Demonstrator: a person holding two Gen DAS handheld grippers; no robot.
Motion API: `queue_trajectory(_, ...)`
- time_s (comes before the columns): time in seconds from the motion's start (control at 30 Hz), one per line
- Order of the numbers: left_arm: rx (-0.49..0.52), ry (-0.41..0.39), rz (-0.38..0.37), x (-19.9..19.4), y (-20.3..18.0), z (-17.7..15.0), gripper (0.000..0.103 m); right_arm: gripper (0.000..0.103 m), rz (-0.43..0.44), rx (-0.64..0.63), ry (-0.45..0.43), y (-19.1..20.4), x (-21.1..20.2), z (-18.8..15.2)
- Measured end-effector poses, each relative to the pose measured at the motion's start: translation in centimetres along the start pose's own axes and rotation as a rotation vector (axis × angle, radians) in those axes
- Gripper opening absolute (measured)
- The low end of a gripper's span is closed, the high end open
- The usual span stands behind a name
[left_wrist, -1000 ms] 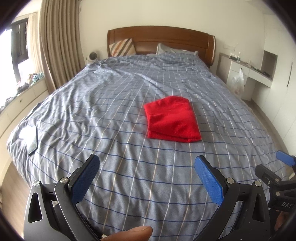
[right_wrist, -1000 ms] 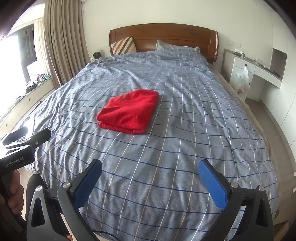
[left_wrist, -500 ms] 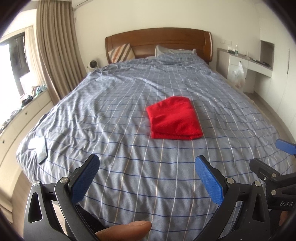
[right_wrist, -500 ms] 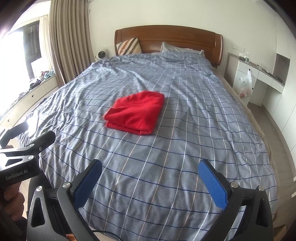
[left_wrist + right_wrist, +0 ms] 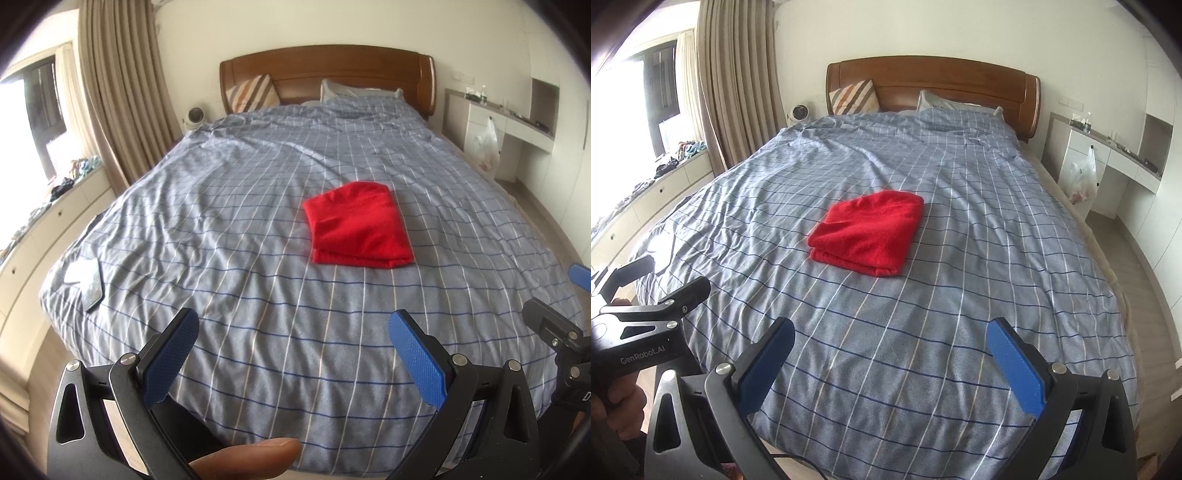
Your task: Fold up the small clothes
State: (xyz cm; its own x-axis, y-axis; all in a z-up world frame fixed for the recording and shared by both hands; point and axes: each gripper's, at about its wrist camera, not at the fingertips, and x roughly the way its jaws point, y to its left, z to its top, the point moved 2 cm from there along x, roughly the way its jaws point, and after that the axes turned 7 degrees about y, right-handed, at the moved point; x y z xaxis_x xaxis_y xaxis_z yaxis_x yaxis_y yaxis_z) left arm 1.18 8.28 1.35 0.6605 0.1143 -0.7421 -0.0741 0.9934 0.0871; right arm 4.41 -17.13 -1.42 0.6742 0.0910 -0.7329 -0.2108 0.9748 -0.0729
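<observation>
Your left gripper (image 5: 293, 352) and right gripper (image 5: 890, 363) hang spread wide and empty above the bed's near edge (image 5: 923, 424). The red garment (image 5: 866, 232), seemingly fully folded, lies mid-bed, well apart, so nothing needs holding.

Daylight floods in from the window (image 5: 33, 122) on my left, blown out to white glare in both views. The bed (image 5: 258, 229) is evenly lit, its creases softly shadowed. Fisheye bending curves the curtain (image 5: 738, 92) and walls; black vignette fills the corners. Focus looks sharp throughout.
</observation>
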Motion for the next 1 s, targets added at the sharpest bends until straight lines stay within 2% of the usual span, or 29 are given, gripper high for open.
queue_trajectory(0.07,0.0,0.006,-0.003,0.1,0.0,-0.1,0.103,0.102,-0.008,-0.004,-0.006,0.0,-0.2,0.1)
queue_trajectory(0.23,0.0,0.005,-0.002,0.0,-0.1,-0.1,0.103,0.102,0.037,-0.009,-0.011,0.4,-0.6,0.1)
queue_trajectory(0.6,-0.007,-0.002,0.004,-0.2,0.1,-0.1,0.103,0.102,-0.018,-0.057,-0.016,1.5,-0.5,0.0)
queue_trajectory(1.0,-0.007,-0.002,0.005,-0.3,0.1,-0.1,0.103,0.102,0.0,-0.059,-0.018,1.8,-0.8,0.0)
